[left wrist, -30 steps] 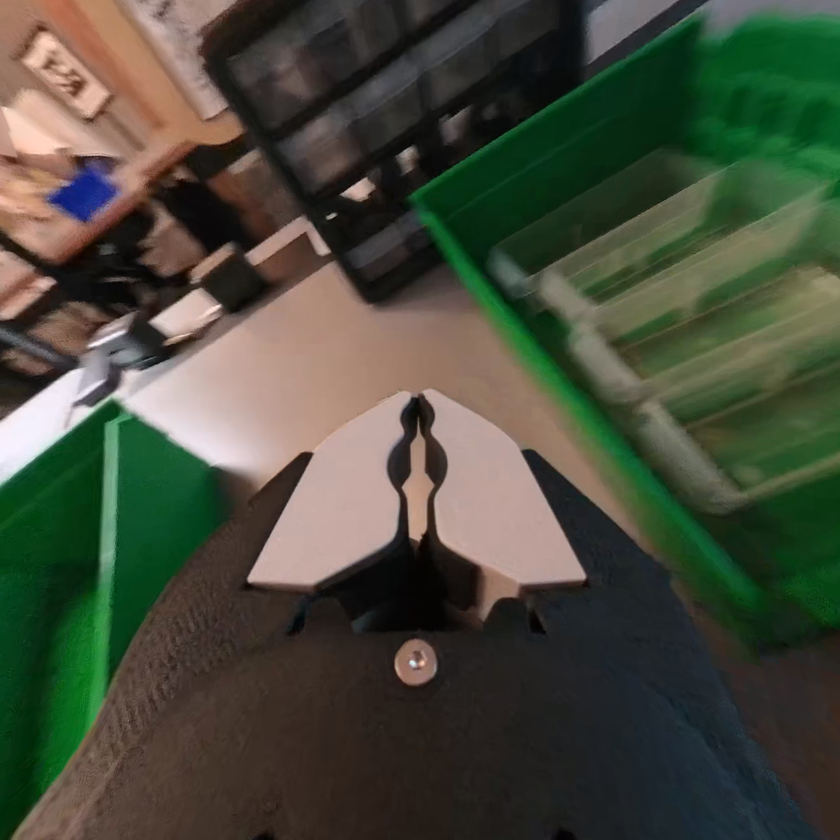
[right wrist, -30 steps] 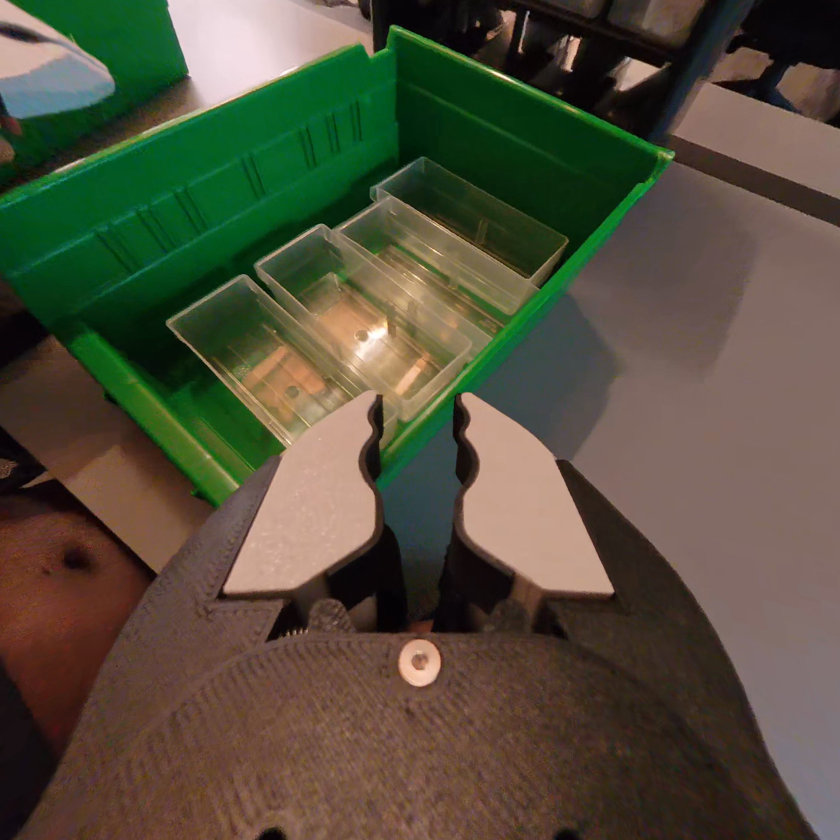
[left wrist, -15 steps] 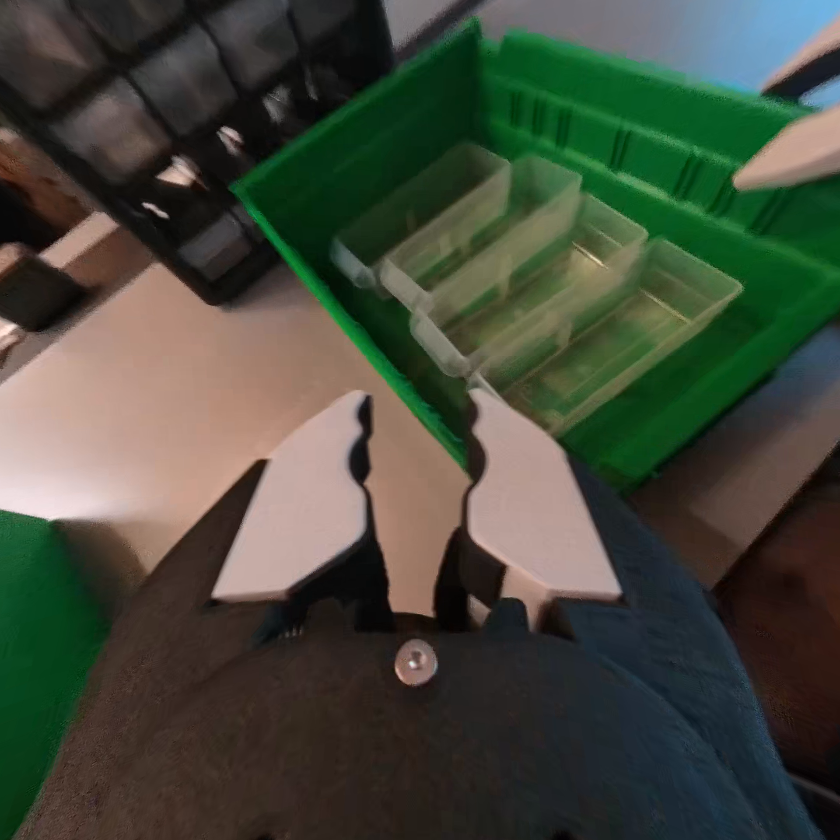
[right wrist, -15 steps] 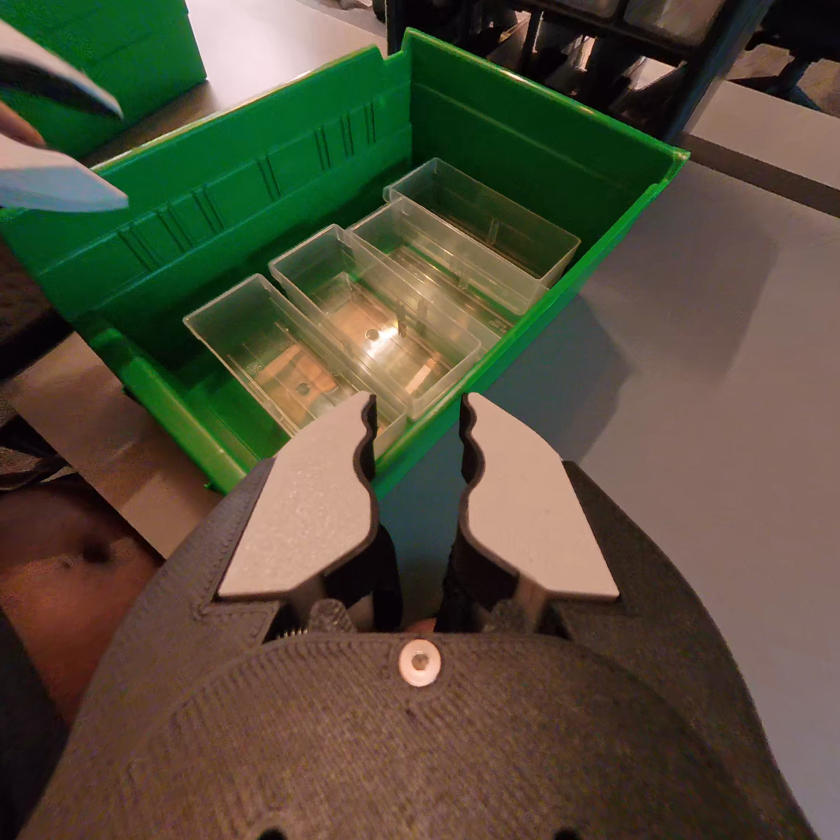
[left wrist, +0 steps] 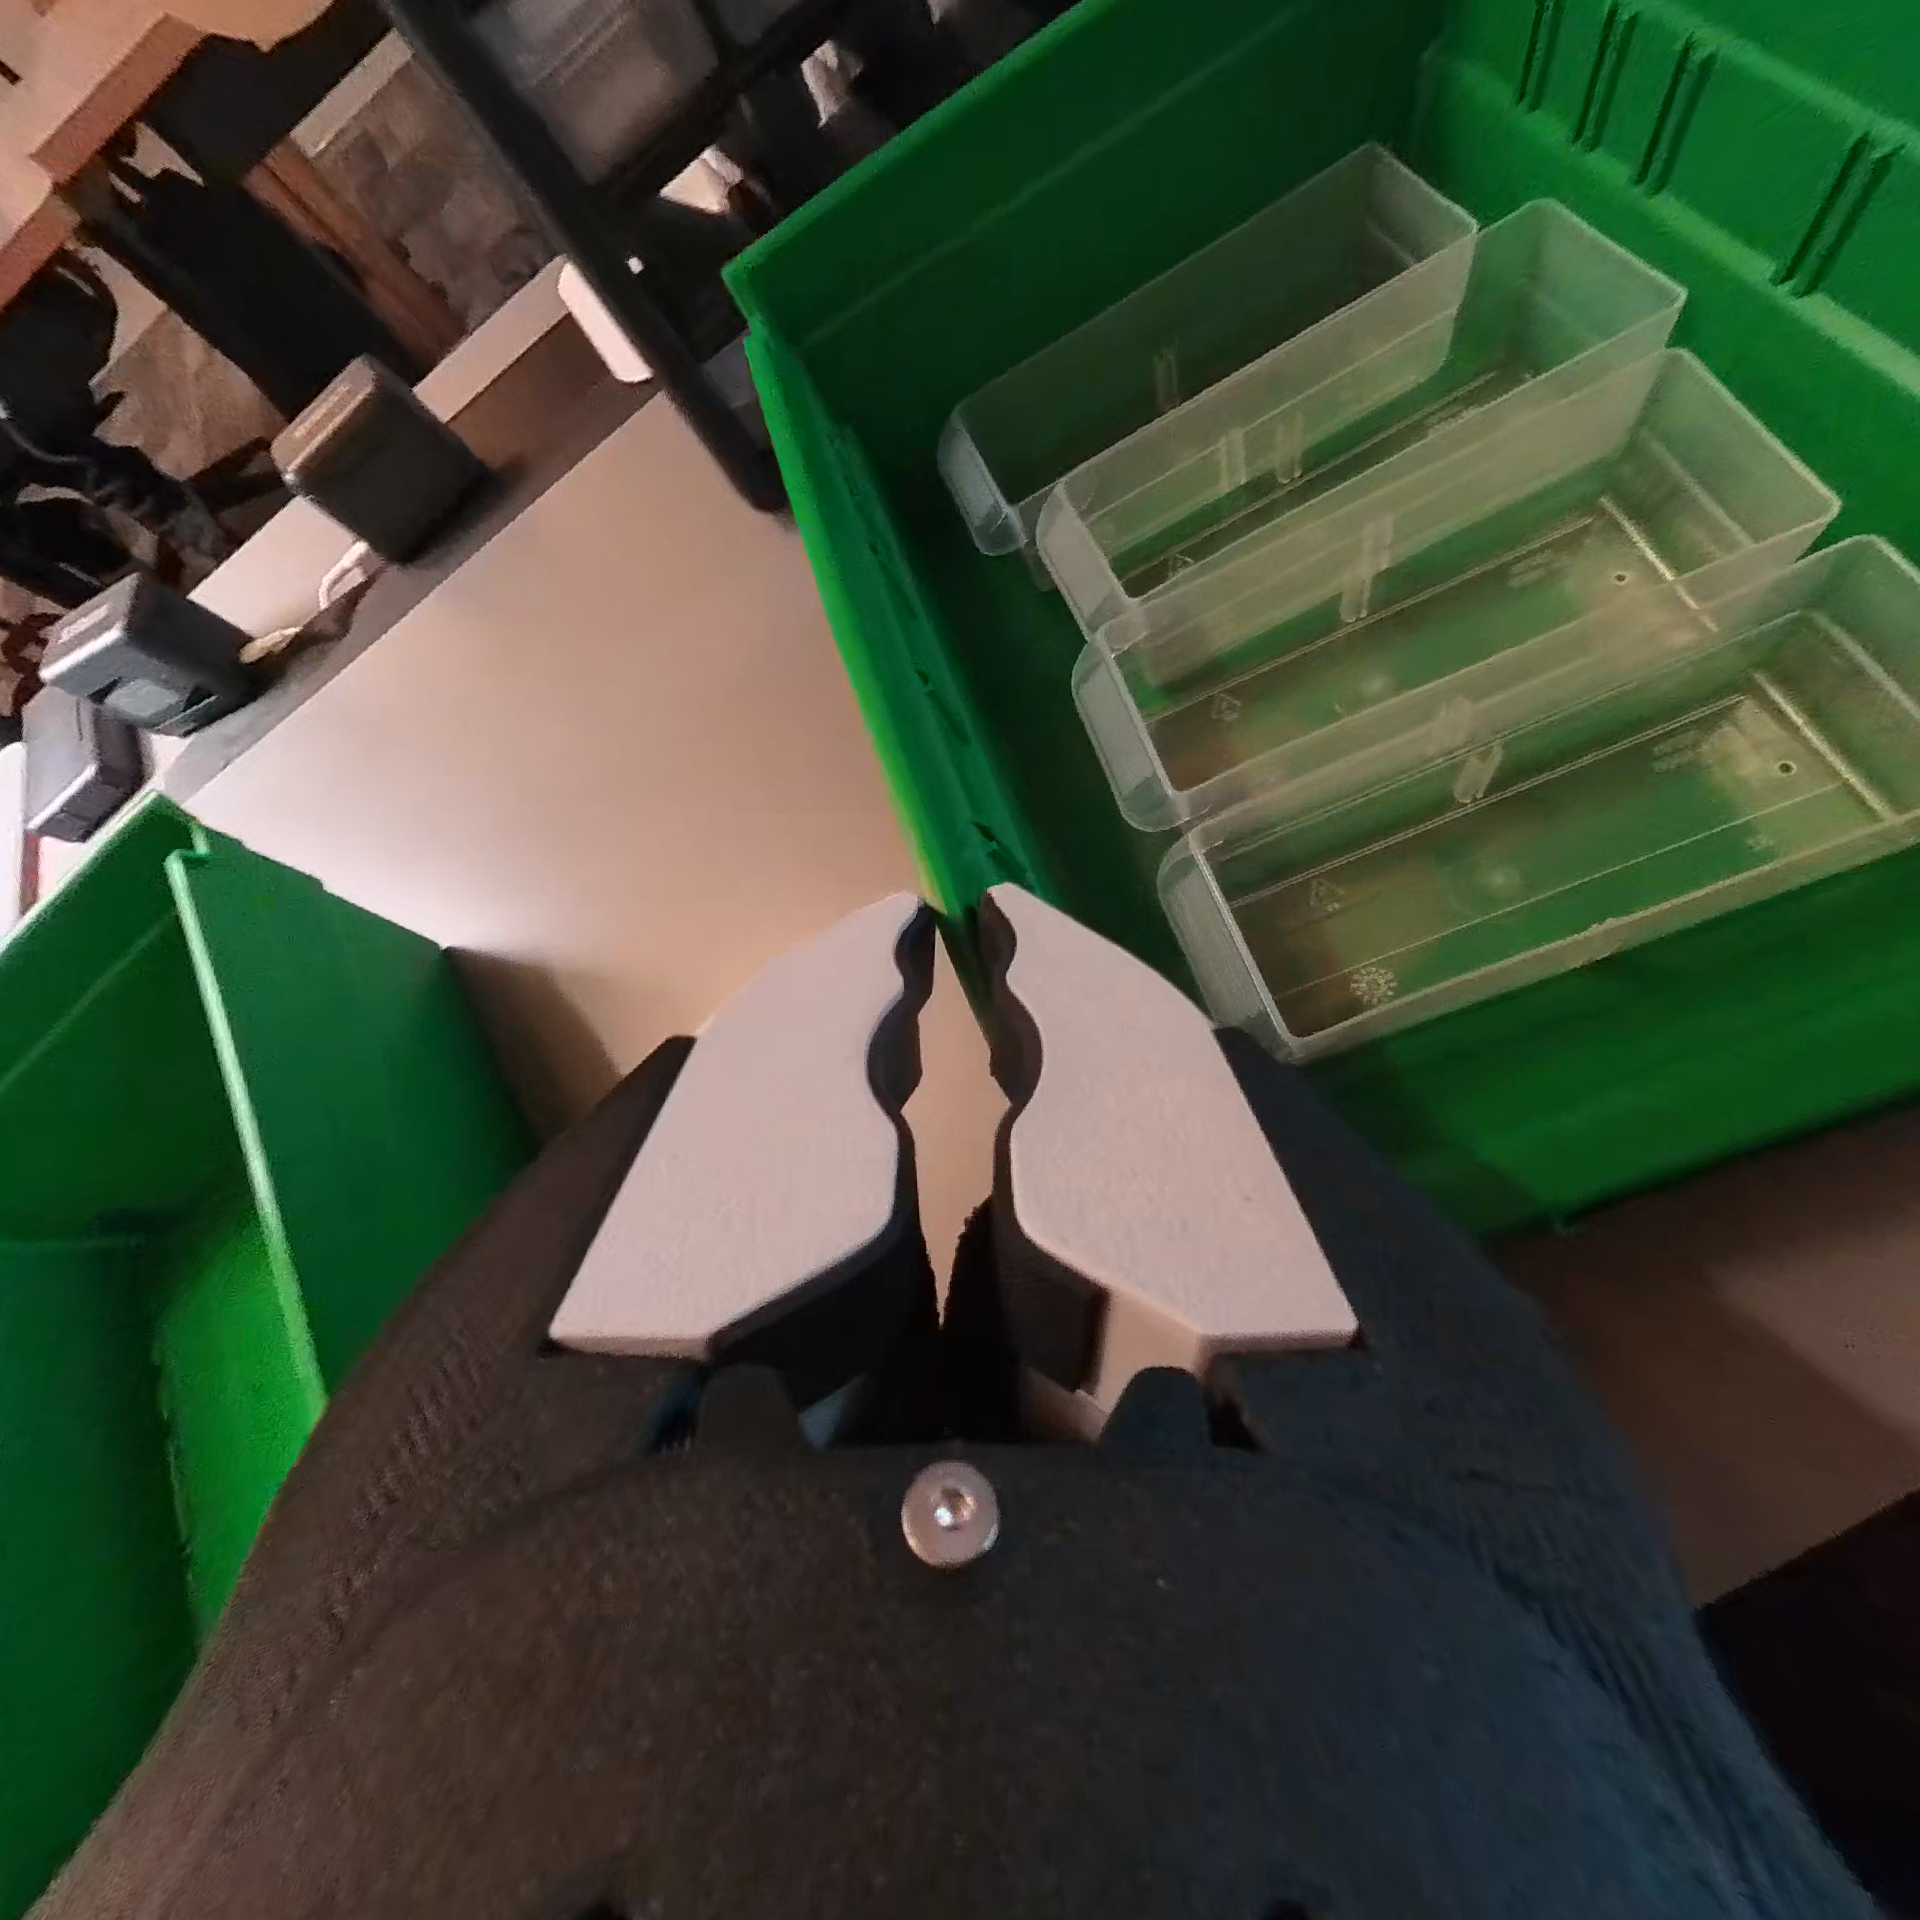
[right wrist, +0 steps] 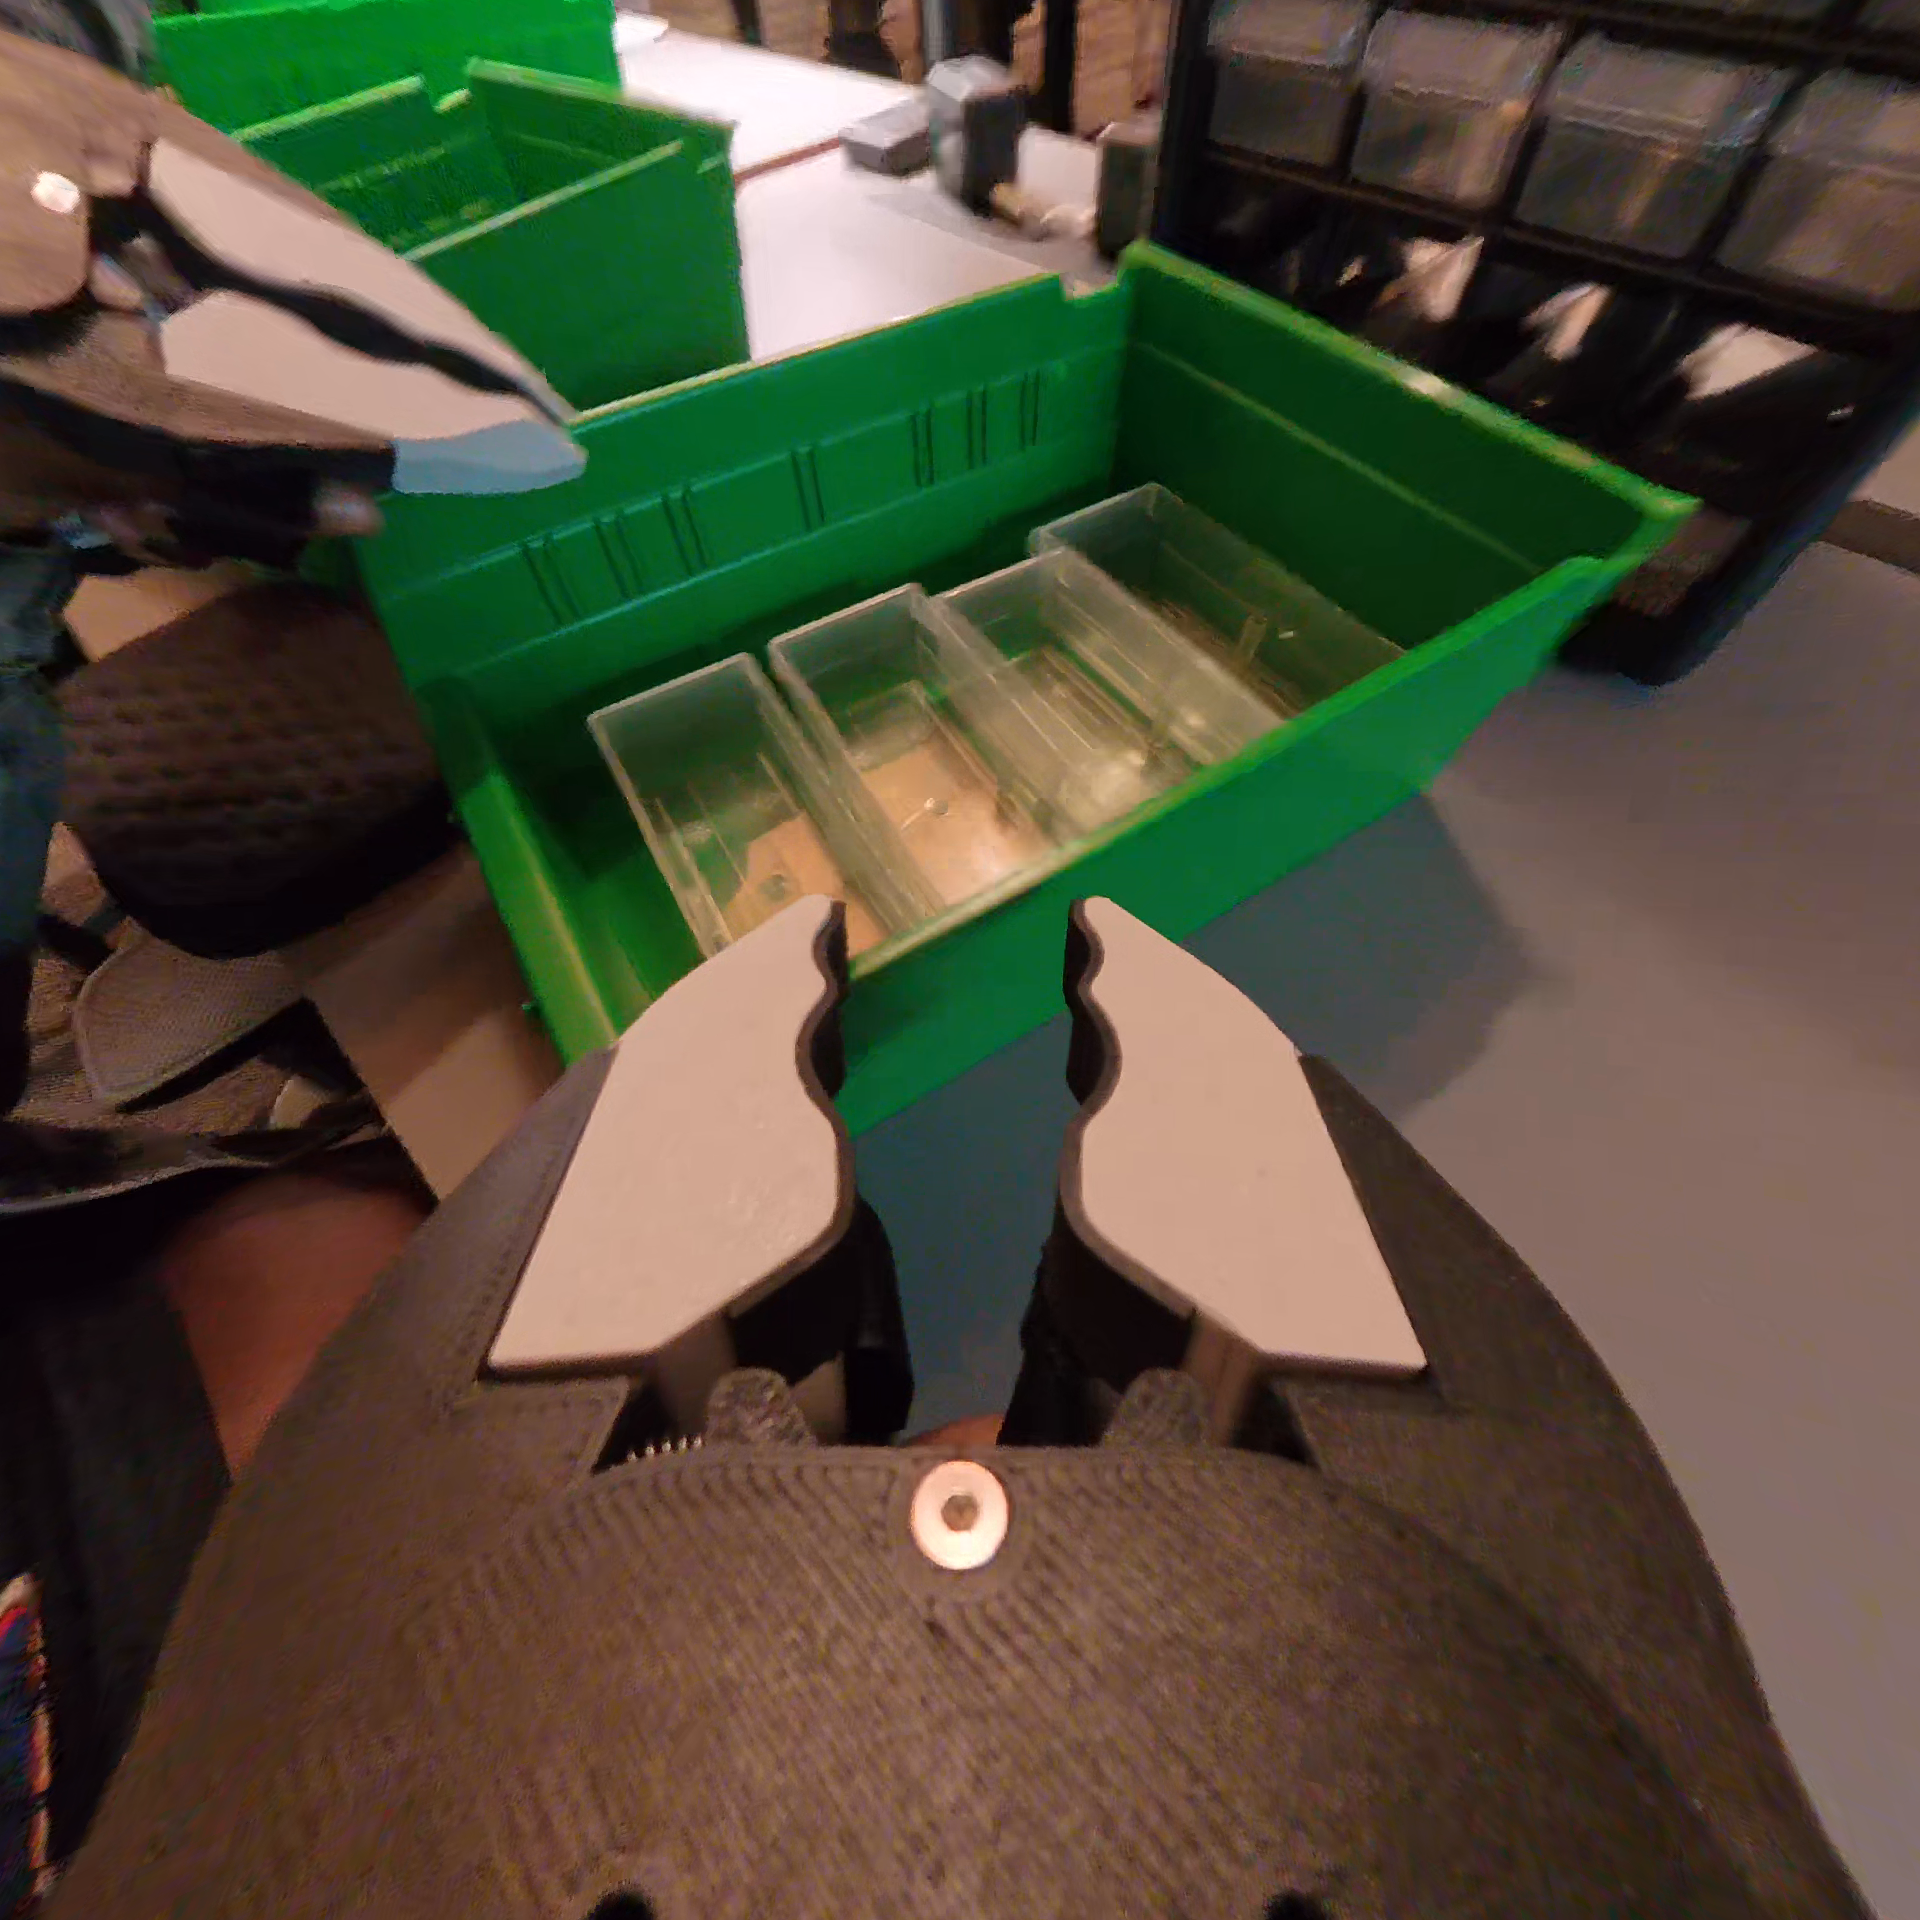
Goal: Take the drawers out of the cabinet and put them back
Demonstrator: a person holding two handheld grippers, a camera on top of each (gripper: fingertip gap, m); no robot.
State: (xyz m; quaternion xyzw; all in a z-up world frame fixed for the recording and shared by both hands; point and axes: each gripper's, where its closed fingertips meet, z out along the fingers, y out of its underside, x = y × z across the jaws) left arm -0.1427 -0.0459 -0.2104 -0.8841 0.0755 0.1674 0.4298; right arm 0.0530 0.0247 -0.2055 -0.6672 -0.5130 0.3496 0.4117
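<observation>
Lying side by side in green bin [right wrist: 1299, 447] on table [right wrist: 1662, 883]: four clear drawers [right wrist: 914, 748], all empty, leaning one on the next. Left tongs [left wrist: 958, 914] nearly closed, thin gap only, holding nothing; tips over bin's near wall, drawers just right of them. Right tongs [right wrist: 951, 914] parted moderately, holding nothing, poised above bin's near rim, closest drawer just beyond. Black cabinet [right wrist: 1558, 208] behind bin, other drawers seated. Second green bin [left wrist: 208, 1039] at left. Moulded marks on drawer floors illegible.
</observation>
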